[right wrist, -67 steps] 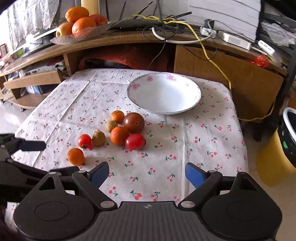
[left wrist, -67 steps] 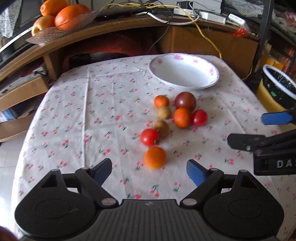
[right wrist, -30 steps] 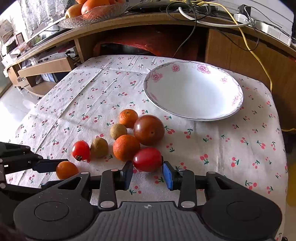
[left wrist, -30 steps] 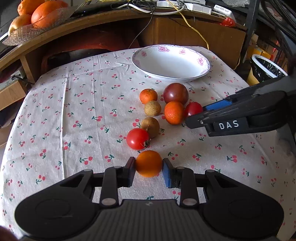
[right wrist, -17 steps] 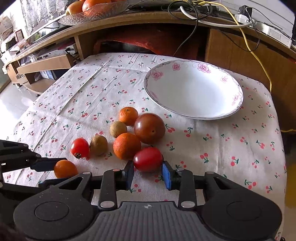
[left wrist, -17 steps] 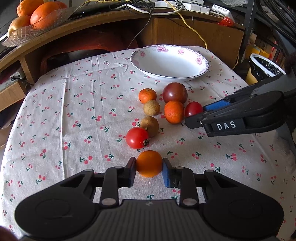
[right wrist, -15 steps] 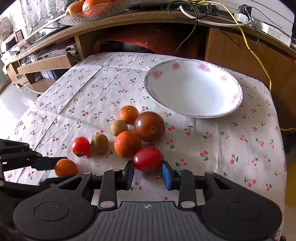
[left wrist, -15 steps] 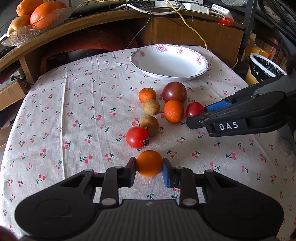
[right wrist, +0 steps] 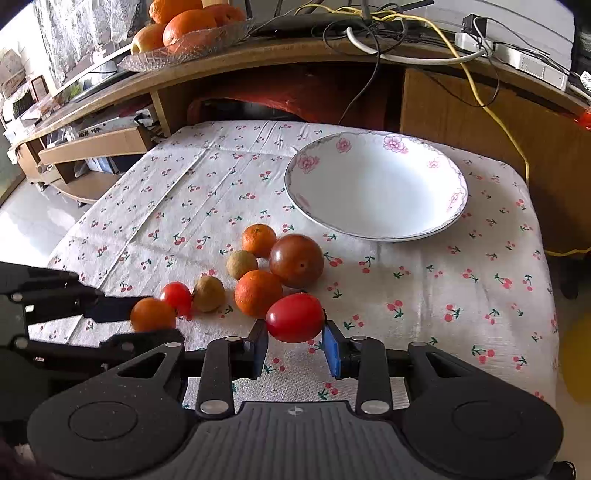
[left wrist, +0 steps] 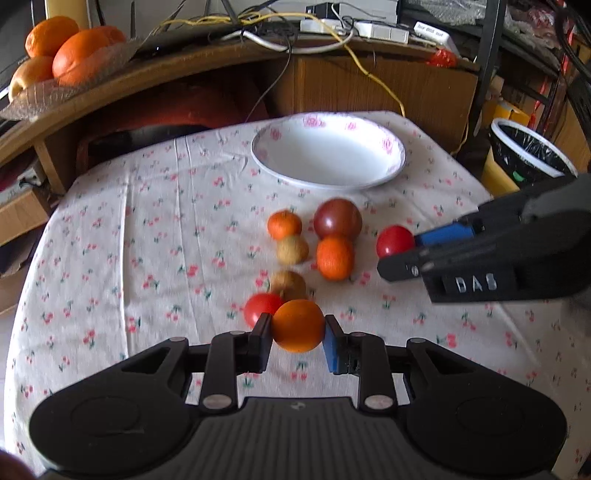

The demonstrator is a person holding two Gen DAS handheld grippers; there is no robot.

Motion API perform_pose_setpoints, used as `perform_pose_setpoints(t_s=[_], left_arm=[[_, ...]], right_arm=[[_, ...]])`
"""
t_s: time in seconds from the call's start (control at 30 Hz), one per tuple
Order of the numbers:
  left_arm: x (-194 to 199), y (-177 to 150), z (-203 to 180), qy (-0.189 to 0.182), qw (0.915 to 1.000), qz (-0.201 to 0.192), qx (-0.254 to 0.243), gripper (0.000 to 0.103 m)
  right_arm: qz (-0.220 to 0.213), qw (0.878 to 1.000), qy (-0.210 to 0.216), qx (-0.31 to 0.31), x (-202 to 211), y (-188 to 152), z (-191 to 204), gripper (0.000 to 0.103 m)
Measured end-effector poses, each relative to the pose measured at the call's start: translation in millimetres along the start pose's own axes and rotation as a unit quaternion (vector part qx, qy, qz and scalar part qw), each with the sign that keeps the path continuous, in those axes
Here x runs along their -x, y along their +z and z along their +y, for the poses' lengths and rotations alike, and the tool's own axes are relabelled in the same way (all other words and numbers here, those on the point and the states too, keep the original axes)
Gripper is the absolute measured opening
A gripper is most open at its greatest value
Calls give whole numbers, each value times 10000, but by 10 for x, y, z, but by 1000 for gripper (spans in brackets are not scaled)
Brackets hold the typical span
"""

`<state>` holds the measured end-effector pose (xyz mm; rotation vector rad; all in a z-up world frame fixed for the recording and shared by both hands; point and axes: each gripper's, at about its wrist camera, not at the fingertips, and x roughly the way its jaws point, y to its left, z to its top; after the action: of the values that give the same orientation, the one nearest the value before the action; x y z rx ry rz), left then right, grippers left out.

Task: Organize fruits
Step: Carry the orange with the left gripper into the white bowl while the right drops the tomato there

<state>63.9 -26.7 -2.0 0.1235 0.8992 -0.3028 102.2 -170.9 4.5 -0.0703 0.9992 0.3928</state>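
My left gripper is shut on a small orange, held just above the cloth in front of a red tomato. My right gripper is shut on another red tomato, also seen as the red tomato in the left wrist view. On the tablecloth lie a dark plum, two mandarins and two small brown fruits. A white flowered bowl stands empty behind them.
A wooden shelf behind the table carries a glass dish of oranges and cables. A bin with a black liner stands to the right of the table. The cherry-print cloth covers the tabletop.
Both grippers closed on their fruit about a second ago. Now both have lifted slightly, and the right gripper's tomato has drawn away from the cluster.
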Motion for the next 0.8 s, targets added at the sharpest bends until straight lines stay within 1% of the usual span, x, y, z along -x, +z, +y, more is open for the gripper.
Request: perform_pose_setpoints(t_s=[0.2, 0.47, 0.8], left_arm=[[-59, 246, -35, -28, 9999, -114, 14, 37], [-233, 592, 6, -43, 9997, -217, 65, 37], [-523, 978, 4, -53, 9995, -319, 2, 37]], right_arm=[[-137, 9999, -10, -96, 57, 63, -45, 27], [-332, 9991, -122, -250, 74, 259, -187, 27], [-447, 9972, -397, -456, -116, 507, -456, 27]])
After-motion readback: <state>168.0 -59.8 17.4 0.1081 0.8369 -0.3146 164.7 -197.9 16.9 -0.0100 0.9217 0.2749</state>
